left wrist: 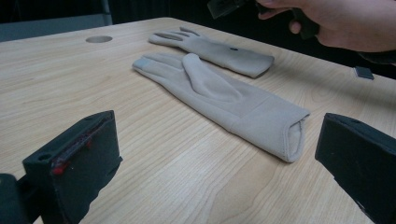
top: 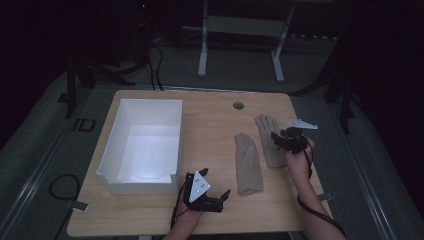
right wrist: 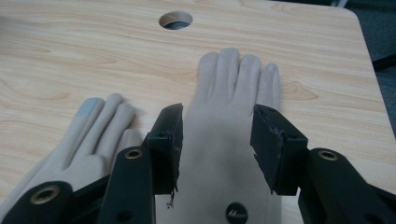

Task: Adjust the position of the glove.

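- My right tongs (right wrist: 217,140) hang partly open over the farther beige knit glove (right wrist: 229,140), which lies flat on the pale wood surface (top: 210,125); the pads are clear of it.
- My left tongs (left wrist: 210,158) rest wide and empty, near the nearer beige glove's cuff (left wrist: 292,135).
- I judge the fabric light, limp and grippy, so I would pinch at the cuff or palm.
- A white open box (top: 112,145) stands to the left.

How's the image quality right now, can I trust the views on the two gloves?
High view: dim, soft, dark surroundings, with glare inside the white box. Left gripper view: near glove sharp, own jaws blurred. Right gripper view: far glove evenly lit and clear between the right gripper jaws.
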The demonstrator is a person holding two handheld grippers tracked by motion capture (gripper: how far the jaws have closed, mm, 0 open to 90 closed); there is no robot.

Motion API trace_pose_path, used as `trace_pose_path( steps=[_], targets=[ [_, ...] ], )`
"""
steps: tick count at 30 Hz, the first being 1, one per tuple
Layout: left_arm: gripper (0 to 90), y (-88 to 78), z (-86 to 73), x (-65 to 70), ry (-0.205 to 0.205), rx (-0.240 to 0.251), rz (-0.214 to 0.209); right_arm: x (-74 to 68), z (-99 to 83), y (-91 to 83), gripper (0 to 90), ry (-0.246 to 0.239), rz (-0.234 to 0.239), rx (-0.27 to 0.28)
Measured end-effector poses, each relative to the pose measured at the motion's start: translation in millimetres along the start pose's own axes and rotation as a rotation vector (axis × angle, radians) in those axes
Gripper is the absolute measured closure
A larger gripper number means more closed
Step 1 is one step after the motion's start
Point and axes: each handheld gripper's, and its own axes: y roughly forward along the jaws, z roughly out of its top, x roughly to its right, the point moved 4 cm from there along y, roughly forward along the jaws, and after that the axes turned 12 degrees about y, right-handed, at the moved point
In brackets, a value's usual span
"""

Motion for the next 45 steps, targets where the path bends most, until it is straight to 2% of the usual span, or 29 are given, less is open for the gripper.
trace_pose_path(
  steps=[2,3,6,9,14,18,21,24,26,30,34,41,42,43,45],
  targets=[
    [0.1,0.0,0.0,0.0,0.000,0.000,0.000,1.6,1.4,2.8,52.4,-0.002,-0.005,0.001],
    [0.1,-0.2,-0.1,-0.7,-0.006,0.000,-0.002,5.8,3.2,11.8,51.0,-0.001,-0.019,-0.014],
    [0.1,-0.2,-0.1,-0.5,-0.004,0.000,-0.002,9.4,2.4,20.0,51.1,0.004,-0.033,-0.038],
    [0.1,0.0,-0.1,-0.8,-0.007,0.000,-0.001,12.9,-2.4,34.9,50.3,0.038,-0.028,-0.072],
    [0.1,0.1,-0.1,-0.7,-0.007,0.000,0.001,14.4,-15.3,50.2,49.4,0.051,-0.041,-0.108],
    [0.1,0.0,-0.1,-0.6,-0.006,0.000,-0.002,15.8,-20.1,53.8,51.5,0.058,-0.043,-0.100],
    [0.1,0.0,-0.1,-0.6,-0.007,0.000,-0.003,16.7,-20.7,53.7,59.1,0.054,-0.043,-0.098],
    [0.1,0.0,-0.1,-0.4,-0.004,0.000,-0.001,16.8,-19.3,52.8,73.0,0.048,-0.050,-0.113],
    [0.1,0.1,-0.1,-0.3,-0.004,-0.001,0.000,16.8,-18.2,51.9,78.6,0.051,-0.048,-0.120],
    [0.1,0.0,-0.1,-0.5,-0.005,-0.001,-0.001,15.8,-14.1,44.0,82.7,0.068,-0.072,-0.108],
    [0.1,0.0,-0.1,-0.6,-0.006,0.000,-0.002,16.8,-6.5,29.6,82.7,0.086,-0.063,-0.088],
    [0.1,0.1,0.0,0.0,0.000,-0.002,0.001,14.4,8.0,-12.2,82.8,0.094,-0.025,-0.015],
    [0.1,0.1,0.0,0.0,0.000,-0.002,0.001,14.4,8.0,-12.2,82.8,0.094,-0.025,-0.015],
    [0.1,0.3,0.1,0.5,0.006,-0.002,0.003,13.7,9.5,-25.8,82.7,0.100,-0.020,0.008],
    [0.1,0.3,0.1,0.8,0.008,-0.003,0.004,13.4,9.8,-39.4,82.7,0.103,-0.006,0.033]
  ],
)
